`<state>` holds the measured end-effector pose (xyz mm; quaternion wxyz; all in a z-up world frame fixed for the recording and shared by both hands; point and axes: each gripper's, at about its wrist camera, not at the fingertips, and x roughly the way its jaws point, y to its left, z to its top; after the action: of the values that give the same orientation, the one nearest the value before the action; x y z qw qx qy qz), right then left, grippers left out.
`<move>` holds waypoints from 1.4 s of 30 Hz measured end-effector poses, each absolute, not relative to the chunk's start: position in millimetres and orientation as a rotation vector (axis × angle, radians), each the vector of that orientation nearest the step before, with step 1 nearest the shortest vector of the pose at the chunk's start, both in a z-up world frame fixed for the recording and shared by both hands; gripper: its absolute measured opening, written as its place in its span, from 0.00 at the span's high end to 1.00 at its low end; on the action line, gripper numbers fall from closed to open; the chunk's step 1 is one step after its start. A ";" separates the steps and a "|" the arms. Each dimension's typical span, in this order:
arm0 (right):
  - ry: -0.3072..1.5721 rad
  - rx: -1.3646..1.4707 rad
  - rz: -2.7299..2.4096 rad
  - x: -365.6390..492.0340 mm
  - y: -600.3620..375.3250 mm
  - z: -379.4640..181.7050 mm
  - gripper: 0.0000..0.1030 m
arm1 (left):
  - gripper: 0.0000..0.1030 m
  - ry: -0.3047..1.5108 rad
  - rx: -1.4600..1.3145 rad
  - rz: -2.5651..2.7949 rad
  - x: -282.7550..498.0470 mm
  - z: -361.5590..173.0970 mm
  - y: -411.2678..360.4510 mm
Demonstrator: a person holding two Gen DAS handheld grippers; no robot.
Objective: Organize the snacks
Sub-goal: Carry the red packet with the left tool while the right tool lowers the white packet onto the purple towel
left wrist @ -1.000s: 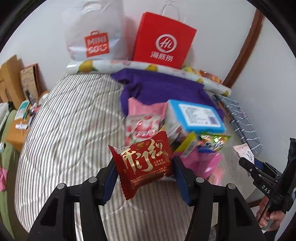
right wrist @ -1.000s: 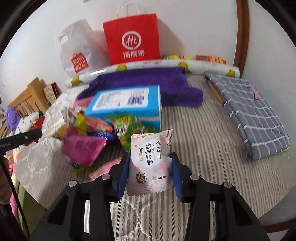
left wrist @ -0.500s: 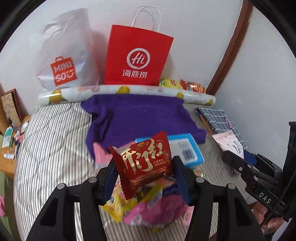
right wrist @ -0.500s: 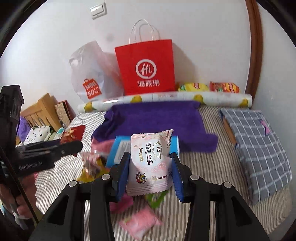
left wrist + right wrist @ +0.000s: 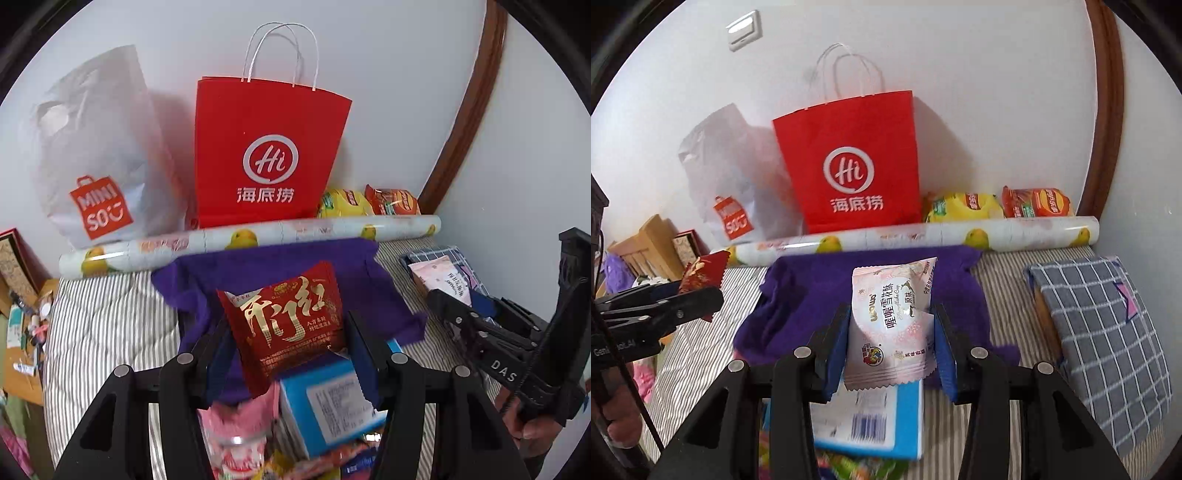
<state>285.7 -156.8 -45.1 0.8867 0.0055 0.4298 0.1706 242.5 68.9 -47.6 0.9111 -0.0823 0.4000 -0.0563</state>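
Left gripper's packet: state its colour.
Red with gold lettering; the packet shows best in the left wrist view.

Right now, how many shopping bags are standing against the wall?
2: a red paper bag in the middle and a white plastic bag just to its left, both behind the patterned roll. None seem hidden.

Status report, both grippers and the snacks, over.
Left gripper shut on red packet. Right gripper shut on pink packet. Red bag ahead, path clear.

purple cloth (image 5: 871,295) – on striped bedding (image 5: 107,317) | checked pillow (image 5: 1108,332) – right | light switch (image 5: 744,31) – wall
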 end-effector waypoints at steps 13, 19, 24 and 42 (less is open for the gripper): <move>0.972 0.007 0.334 374.2 -149.4 -98.7 0.59 | 0.46 0.864 -0.178 -0.096 322.0 -76.1 88.7; 1.009 0.004 0.346 386.6 -150.0 -130.5 0.59 | 0.46 0.929 -0.177 -0.076 346.5 -113.9 101.2; 1.050 0.015 0.353 389.4 -152.9 -152.3 0.59 | 0.46 0.971 -0.174 -0.068 356.7 -130.4 103.8; 1.145 0.071 0.391 397.2 -155.1 -180.7 0.58 | 0.46 1.065 -0.181 -0.061 366.8 -157.9 101.9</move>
<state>397.2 -155.1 -180.7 0.8219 0.0334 0.5381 0.1836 366.8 101.9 -157.9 0.8572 -0.0860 0.5069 -0.0289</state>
